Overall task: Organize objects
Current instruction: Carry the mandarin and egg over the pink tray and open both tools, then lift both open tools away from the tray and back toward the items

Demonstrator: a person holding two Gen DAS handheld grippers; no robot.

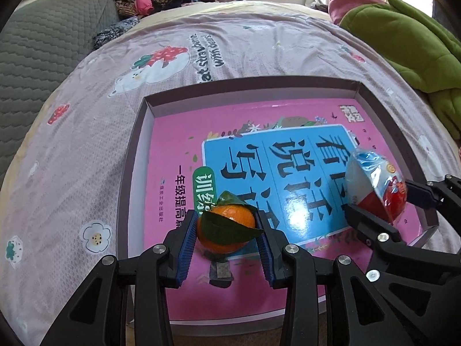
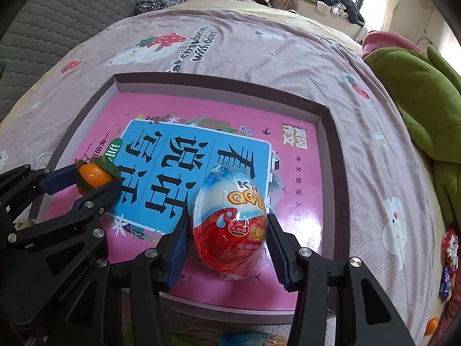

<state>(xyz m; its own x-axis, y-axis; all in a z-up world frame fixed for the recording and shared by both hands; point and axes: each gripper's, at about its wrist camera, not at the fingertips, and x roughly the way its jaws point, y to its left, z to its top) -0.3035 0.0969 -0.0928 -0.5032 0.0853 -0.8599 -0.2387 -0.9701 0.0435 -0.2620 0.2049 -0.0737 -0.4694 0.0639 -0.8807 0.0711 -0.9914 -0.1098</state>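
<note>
The small orange tangerine with dark green leaves (image 1: 226,227) is sitting squarely between the blue-padded fingers (image 1: 187,242) of the left gripper (image 1: 227,230), the pads pressing its two sides, and it is hanging low over the near left part of the pink book cover (image 1: 173,190) that is lining the shallow mauve cardboard box lid (image 1: 135,150) — whether it is already touching the cover I cannot tell. From it, at about three o'clock, the egg-shaped toy in a red, white and blue plastic wrapper (image 2: 230,222) is being clamped by the right gripper (image 2: 229,242), its long axis running along the fingers, blunt red end nearest the camera and narrow pale end pointing to twelve o'clock. It too is hovering just over, or resting on, the near right part of the cover. Both things are lying straight ahead of their own fingers, so the coming move is probably turning on height alone: each hand seems equally near to setting down, then parting its jaws. Outward, the lid is resting on a mauve strawberry-print bedsheet (image 1: 86,150), with a green plush blanket (image 2: 426,109) bunching at two o'clock — and more wrapped sweets (image 2: 449,248) are lying on the sheet at four o'clock.
</note>
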